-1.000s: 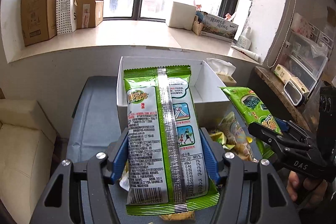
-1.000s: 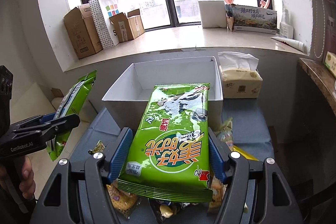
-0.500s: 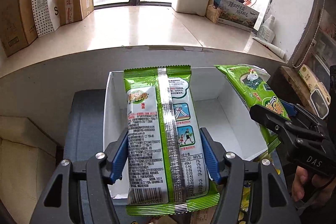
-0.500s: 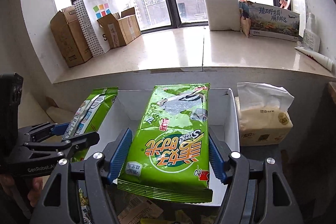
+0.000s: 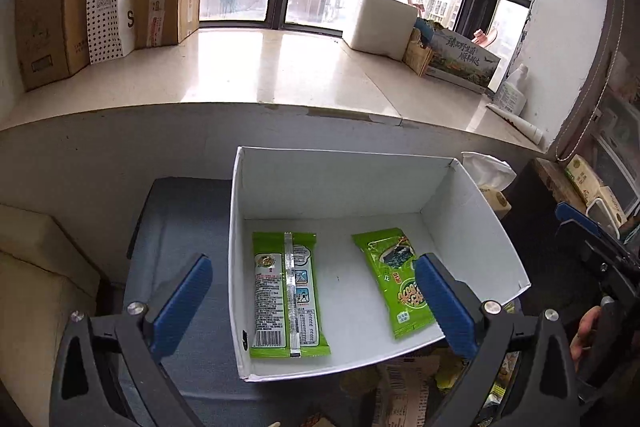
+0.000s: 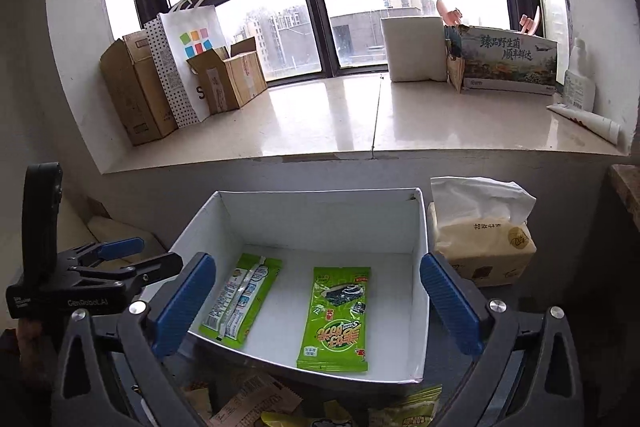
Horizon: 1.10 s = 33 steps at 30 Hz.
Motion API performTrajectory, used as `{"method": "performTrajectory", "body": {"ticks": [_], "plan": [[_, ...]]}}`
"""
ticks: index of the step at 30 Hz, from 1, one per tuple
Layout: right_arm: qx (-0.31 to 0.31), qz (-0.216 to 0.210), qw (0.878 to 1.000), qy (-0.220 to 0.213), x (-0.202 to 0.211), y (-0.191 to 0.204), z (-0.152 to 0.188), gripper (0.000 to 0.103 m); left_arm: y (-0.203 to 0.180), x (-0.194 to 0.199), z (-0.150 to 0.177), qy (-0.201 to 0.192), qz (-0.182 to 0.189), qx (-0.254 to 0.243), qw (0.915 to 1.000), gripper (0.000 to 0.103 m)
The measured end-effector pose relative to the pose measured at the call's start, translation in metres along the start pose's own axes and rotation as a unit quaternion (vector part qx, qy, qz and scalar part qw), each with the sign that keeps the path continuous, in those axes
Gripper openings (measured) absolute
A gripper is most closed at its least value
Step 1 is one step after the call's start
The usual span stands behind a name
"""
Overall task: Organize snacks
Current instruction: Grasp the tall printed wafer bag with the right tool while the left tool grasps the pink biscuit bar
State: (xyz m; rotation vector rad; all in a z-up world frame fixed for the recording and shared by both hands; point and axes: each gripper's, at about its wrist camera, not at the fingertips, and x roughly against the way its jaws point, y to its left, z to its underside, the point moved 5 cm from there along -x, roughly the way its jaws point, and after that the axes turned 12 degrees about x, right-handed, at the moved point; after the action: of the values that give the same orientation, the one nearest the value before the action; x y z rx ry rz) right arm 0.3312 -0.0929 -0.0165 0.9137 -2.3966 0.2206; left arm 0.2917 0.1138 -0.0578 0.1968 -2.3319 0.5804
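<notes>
A white open box [image 5: 360,187] [image 6: 320,223] stands on a dark padded surface below the windowsill. Two green snack packets lie flat inside it. One lies back side up on the left [image 5: 286,293] [image 6: 240,301]. A seaweed packet lies front side up on the right [image 5: 400,281] [image 6: 338,319]. My left gripper [image 5: 314,307] hangs open and empty above the box's near edge. My right gripper [image 6: 318,305] is open and empty above the same edge. More loose snack packets [image 6: 260,407] lie under both grippers at the bottom.
A tissue pack [image 6: 480,239] sits right of the box. The windowsill [image 6: 360,119] holds cardboard boxes [image 6: 136,87], a paper bag and a printed box. A beige cushion [image 5: 36,267] lies at the left. Shelves with items stand at the far right [image 5: 600,183].
Both grippers opened and let go of their green packets, which now lie flat in the white box. Both grippers have risen and look down into it.
</notes>
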Motion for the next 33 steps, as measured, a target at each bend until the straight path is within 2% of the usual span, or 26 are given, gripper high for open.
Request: {"method": "performTrajectory", "body": {"ticks": [2,5,10,11,13,16,21,24,27,33], "plan": [[-0.005,-0.018,1.000,-0.021,0.021,0.008,-0.002,0.103,0.002,0.019,0.004,-0.014,-0.006,0.000,0.9999,0.103],[0.025,-0.016,0.999,-0.030,0.054,0.022,0.001,0.103,-0.005,0.050,0.020,-0.006,0.013,-0.017,0.9998,0.103],[0.060,-0.041,0.996,-0.052,0.107,0.046,0.033,0.103,-0.017,0.110,0.061,-0.038,0.003,-0.045,0.9983,0.103],[0.064,-0.040,0.996,-0.056,0.117,0.049,0.041,0.103,-0.019,0.118,0.073,-0.034,0.014,-0.049,0.9981,0.103],[0.074,-0.008,0.996,-0.055,0.134,0.050,0.063,0.103,-0.019,0.131,0.098,-0.030,0.024,-0.042,0.9984,0.103],[0.038,0.016,0.998,-0.039,0.151,0.037,0.102,0.103,-0.015,0.144,0.135,-0.023,0.031,-0.030,0.9988,0.103],[0.019,0.066,0.997,0.028,0.152,0.022,0.168,0.103,-0.013,0.140,0.187,0.027,0.047,-0.020,0.9983,0.103],[0.009,0.048,0.996,0.072,0.142,0.019,0.194,0.103,-0.014,0.138,0.203,0.039,0.043,-0.023,0.9981,0.103],[0.027,0.067,0.992,0.102,0.128,0.018,0.205,0.103,-0.018,0.135,0.210,0.043,0.033,-0.040,0.9977,0.103],[0.032,0.056,0.991,0.117,0.100,0.012,0.202,0.103,-0.022,0.134,0.212,0.045,0.041,-0.049,0.9969,0.103]]}}
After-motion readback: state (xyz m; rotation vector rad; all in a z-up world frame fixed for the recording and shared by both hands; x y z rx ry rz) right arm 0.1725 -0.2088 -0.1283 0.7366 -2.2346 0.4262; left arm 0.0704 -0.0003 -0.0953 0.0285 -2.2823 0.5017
